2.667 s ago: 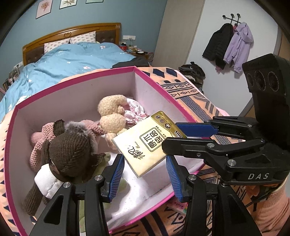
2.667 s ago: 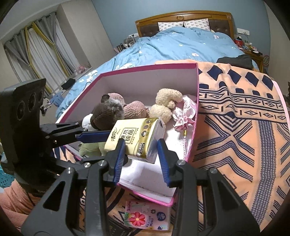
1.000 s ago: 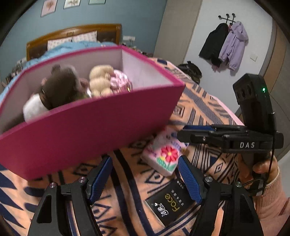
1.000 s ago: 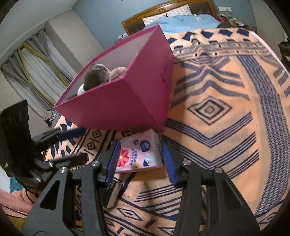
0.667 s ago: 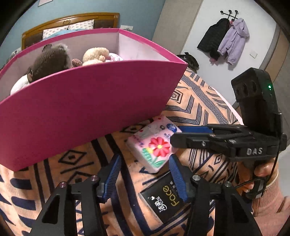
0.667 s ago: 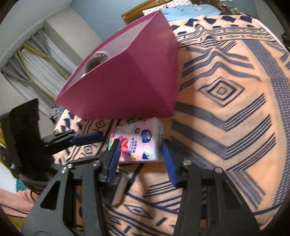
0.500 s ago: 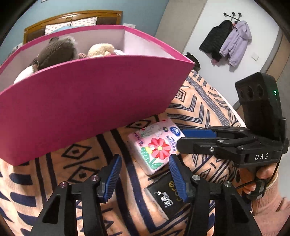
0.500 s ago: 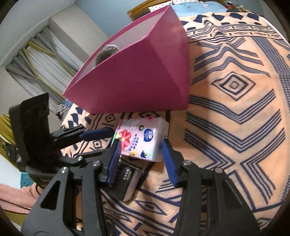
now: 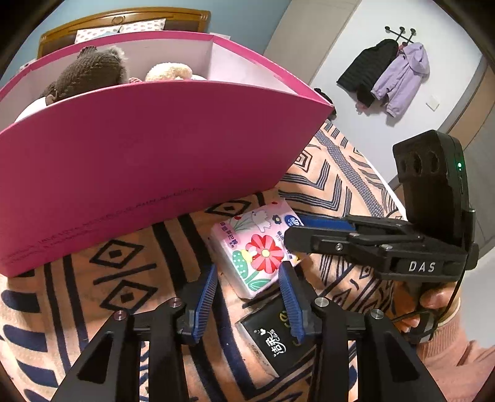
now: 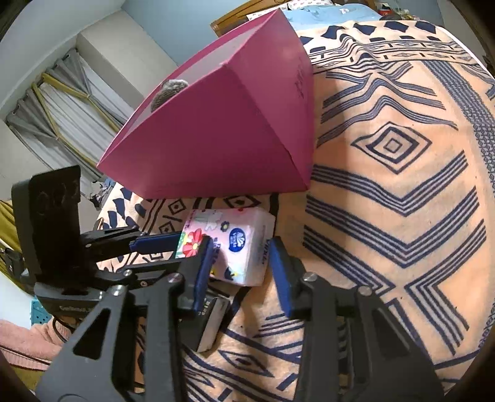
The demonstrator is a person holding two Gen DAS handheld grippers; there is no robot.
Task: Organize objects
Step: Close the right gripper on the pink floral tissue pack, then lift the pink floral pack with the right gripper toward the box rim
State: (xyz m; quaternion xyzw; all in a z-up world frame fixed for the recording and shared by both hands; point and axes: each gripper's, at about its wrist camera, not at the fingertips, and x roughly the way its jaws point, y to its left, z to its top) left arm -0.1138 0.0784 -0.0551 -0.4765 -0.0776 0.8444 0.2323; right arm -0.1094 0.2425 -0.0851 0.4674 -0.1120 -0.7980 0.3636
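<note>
Left wrist view: tall magenta cardboard box [image 9: 148, 148] at 11 o'clock on patterned woven blanket [image 9: 334, 173]; pink floral tissue pack [image 9: 256, 247] before it; black tissue pack [image 9: 272, 337] at 6 o'clock.

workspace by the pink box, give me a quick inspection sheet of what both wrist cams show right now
Surface: orange blanket with navy geometric pattern.
Job's things: floral tissue pack lies flat in front of the pink box; black tissue pack lies just nearer the cameras; brown knit toy and cream plush sit inside the box.
Clutter: nothing seen on the blanket.
Grippers: left gripper open, facing the floral pack's near end; right gripper open, straddling the same pack, not closed on it.
Cables: thin black cord at the right gripper's handle.
Surroundings: jackets on wall hooks, curtains, wooden headboard.
</note>
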